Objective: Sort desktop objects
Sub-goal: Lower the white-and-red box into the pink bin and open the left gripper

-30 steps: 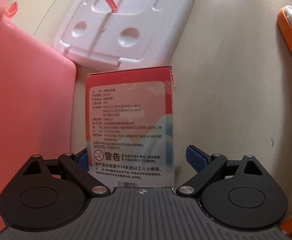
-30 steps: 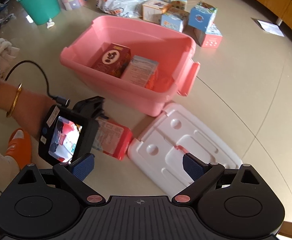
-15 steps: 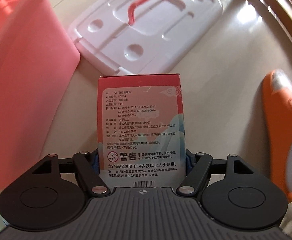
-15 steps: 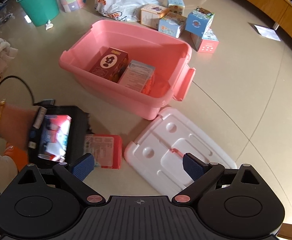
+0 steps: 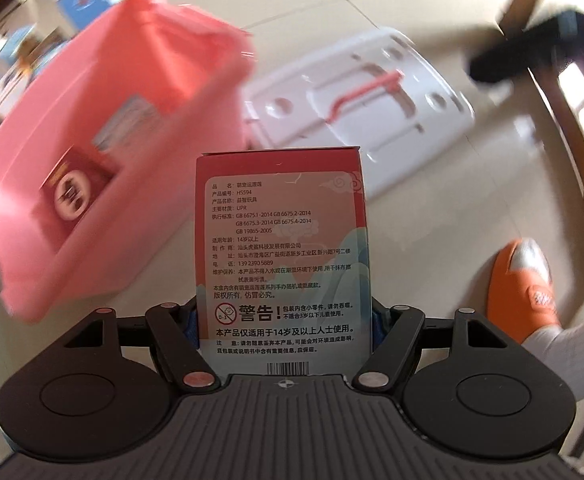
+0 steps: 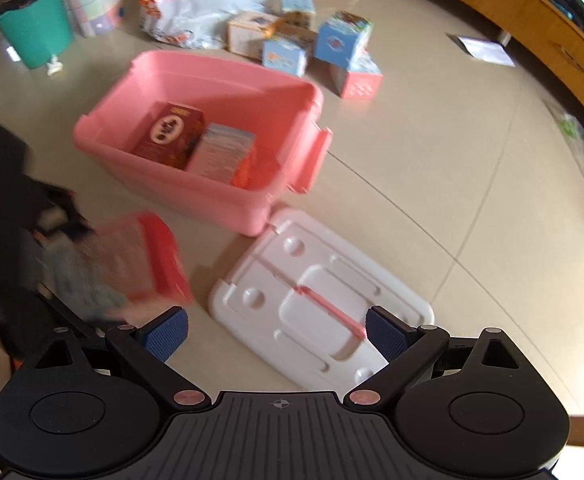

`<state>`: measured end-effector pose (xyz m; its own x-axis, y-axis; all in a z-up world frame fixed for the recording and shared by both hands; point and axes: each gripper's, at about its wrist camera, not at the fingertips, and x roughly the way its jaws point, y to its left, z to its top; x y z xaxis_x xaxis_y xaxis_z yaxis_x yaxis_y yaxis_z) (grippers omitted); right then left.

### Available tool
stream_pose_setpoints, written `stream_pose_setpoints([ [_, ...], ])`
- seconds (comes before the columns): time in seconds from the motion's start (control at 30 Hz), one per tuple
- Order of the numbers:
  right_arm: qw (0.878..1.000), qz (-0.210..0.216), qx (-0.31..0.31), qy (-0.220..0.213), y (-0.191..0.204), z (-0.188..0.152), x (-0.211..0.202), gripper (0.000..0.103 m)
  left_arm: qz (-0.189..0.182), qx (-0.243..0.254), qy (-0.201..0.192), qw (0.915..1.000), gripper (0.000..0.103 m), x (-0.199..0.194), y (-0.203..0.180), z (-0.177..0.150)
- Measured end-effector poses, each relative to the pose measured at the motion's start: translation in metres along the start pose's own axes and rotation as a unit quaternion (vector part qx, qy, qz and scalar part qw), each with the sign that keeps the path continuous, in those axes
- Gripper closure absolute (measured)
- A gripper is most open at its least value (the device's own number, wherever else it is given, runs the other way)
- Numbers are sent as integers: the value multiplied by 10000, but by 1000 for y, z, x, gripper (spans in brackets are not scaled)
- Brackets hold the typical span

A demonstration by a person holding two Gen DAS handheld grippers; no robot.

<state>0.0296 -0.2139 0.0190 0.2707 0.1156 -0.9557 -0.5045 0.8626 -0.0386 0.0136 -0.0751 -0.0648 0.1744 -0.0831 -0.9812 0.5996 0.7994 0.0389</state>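
Note:
My left gripper [image 5: 284, 322] is shut on a red toy box [image 5: 282, 248] with printed Chinese text and holds it off the floor. The box also shows, blurred, in the right wrist view [image 6: 132, 260]. The pink storage bin [image 5: 72, 168] lies ahead to the left of the held box. In the right wrist view the bin [image 6: 292, 92] holds a dark red box [image 6: 170, 134] and a pale box [image 6: 222, 154]. My right gripper [image 6: 276, 336] is open and empty above the bin's white lid [image 6: 316, 300].
The white lid with a pink handle [image 5: 356, 92] lies on the tiled floor right of the bin. Several small boxes [image 6: 332, 48] and a white bag [image 6: 208, 0] sit behind the bin. A green bucket [image 6: 32, 28] stands far left. An orange slipper [image 5: 520, 284] is at right.
My left gripper closed on the red box, then lifted it and swung it left toward the pink bin. The right gripper stayed open and moved slightly.

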Motion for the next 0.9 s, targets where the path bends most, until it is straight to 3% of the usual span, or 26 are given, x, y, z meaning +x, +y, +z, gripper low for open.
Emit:
stream_pose_setpoints([
  [0.23, 10000, -10, 35, 82, -2, -9, 3, 9, -14, -638, -202, 9978, 31, -36, 47, 14],
  [0.47, 9999, 125, -73, 32, 7, -5, 2, 9, 114, -1187, -497, 9916, 31, -53, 92, 58],
  [0.7, 9998, 152, -42, 123, 3, -1, 10, 9, 255, -1662, -461, 9847, 31, -24, 130, 103],
  [0.9, 9993, 105, 72, 349, -9, -8, 25, 9, 458, -1899, -188, 9806, 31, 20, 137, 119],
])
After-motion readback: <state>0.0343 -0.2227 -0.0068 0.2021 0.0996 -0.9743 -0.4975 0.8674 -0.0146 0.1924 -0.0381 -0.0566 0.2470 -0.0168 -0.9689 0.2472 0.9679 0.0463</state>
